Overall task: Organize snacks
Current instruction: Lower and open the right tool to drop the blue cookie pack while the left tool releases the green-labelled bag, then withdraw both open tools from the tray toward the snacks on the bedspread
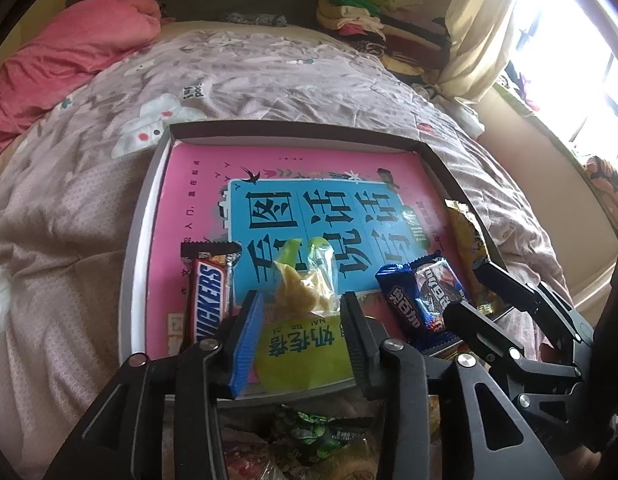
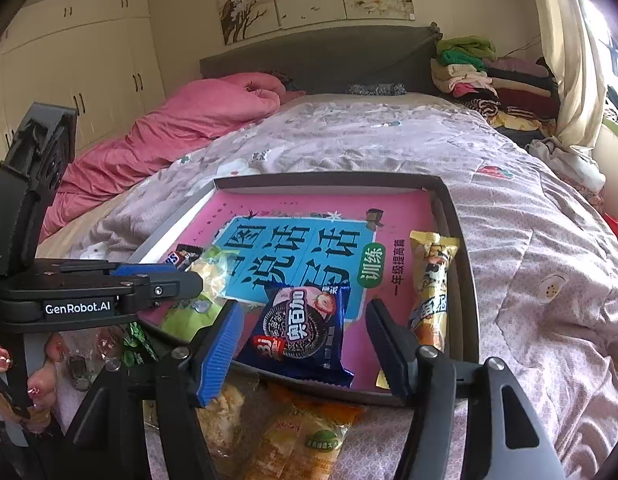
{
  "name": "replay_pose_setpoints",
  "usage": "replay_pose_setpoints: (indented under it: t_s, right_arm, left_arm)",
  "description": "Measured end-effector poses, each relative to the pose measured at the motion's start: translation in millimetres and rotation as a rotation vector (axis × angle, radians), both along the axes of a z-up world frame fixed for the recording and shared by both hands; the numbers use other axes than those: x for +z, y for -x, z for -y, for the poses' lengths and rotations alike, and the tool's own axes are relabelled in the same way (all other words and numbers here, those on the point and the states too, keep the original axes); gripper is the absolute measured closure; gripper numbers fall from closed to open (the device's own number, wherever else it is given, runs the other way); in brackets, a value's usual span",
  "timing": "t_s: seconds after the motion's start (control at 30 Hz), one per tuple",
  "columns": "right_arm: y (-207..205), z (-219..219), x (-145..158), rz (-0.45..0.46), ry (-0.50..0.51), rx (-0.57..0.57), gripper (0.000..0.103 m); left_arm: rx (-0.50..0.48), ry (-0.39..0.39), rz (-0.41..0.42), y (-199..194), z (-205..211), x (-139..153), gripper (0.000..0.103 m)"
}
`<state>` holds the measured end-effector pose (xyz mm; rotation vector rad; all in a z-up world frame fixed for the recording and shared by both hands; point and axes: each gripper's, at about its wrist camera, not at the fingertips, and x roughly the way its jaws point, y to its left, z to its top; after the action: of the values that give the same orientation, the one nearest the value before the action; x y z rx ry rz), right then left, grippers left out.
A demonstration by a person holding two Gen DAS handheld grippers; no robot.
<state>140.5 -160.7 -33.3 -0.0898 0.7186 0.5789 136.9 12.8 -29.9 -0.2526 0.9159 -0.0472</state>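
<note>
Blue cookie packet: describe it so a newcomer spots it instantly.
On the bed sits a shallow grey tray lined with a pink book. The blue cookie packet lies at its near edge, between the green packet and yellow stick; only it pictures a dark sandwich cookie.

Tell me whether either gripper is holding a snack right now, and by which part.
Nothing is held. The left gripper stands open around the green snack bag; the right gripper stands open around the blue cookie pack.

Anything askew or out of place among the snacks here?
The blue cookie pack lies tilted, its lower corner overhanging the tray's near rim. Several snacks, like the orange packet, sit outside the tray on the bedspread.
</note>
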Motion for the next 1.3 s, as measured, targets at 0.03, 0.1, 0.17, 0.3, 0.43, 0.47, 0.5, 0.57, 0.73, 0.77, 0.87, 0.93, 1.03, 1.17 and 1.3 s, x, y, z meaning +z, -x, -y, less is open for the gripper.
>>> replay_pose_setpoints:
  t_s: [0.03,0.1,0.17,0.3,0.43,0.47,0.5,0.57,0.73,0.77,0.87,0.93,1.03,1.17,1.3]
  right_arm:
    - [0.4,0.8,1.4,0.004,-0.006,-0.001,0.038]
    - [0.5,2.7,3.7,0.007,-0.017,-0.004,0.036]
    - [0.2,4.1,4.8,0.009,-0.022,-0.007,0.036]
    - [-0.2,6.4,7.4,0.011,-0.033,-0.012,0.035]
    - [1.1,7.8,10.7,0.02,-0.042,-0.012,0.033]
    - [1.6,8.8,11.2,0.021,-0.044,-0.011,0.033]
    - [1.9,9.3,11.8,0.022,-0.045,-0.012,0.032]
    - [2.7,9.3,12.7,0.025,-0.046,-0.011,0.032]
    - [4.9,9.8,17.0,0.042,-0.053,-0.009,0.03]
    - [5.5,10.3,18.0,0.045,-0.056,-0.009,0.029]
    - [6.6,11.9,20.4,0.053,-0.062,-0.01,0.027]
    - [6.9,12.9,21.9,0.056,-0.068,-0.009,0.026]
    - [8.6,14.5,24.5,0.066,-0.075,-0.01,0.025]
    - [10.1,14.9,26.3,0.073,-0.077,-0.013,0.024]
    - [13.8,17.5,28.4,0.085,-0.081,-0.016,0.023]
  left_arm:
    - [0.002,0.008,0.001,0.7,-1.7,1.5,0.059]
    - [0.002,0.02,-0.002,1.6,-3.5,3.6,0.053]
    - [0.004,0.024,0.003,3.7,-5.1,7.3,0.051]
    - [0.003,0.028,0.009,7.2,-6.8,13.2,0.043]
    - [0.004,0.03,0.034,13.6,-10.7,22.7,0.036]
    - [0.003,0.028,0.042,15.8,-11.8,25.8,0.034]
    - [0.005,0.027,0.048,17.7,-13.3,28.4,0.034]
    - [0.008,0.03,0.055,20.4,-15.9,32.1,0.032]
    - [0.022,0.032,0.061,28.8,-25.1,39.4,0.029]
    - [0.029,0.031,0.064,30.9,-27.8,41.3,0.028]
    - [0.046,0.038,0.065,36.4,-35.6,44.6,0.028]
    - [0.055,0.039,0.065,40.2,-40.5,46.5,0.028]
    - [0.068,0.036,0.066,44.9,-46.8,48.4,0.028]
    - [0.074,0.031,0.068,50.6,-51.8,50.8,0.028]
    - [0.07,0.036,0.066,54.7,-54.3,51.5,0.028]
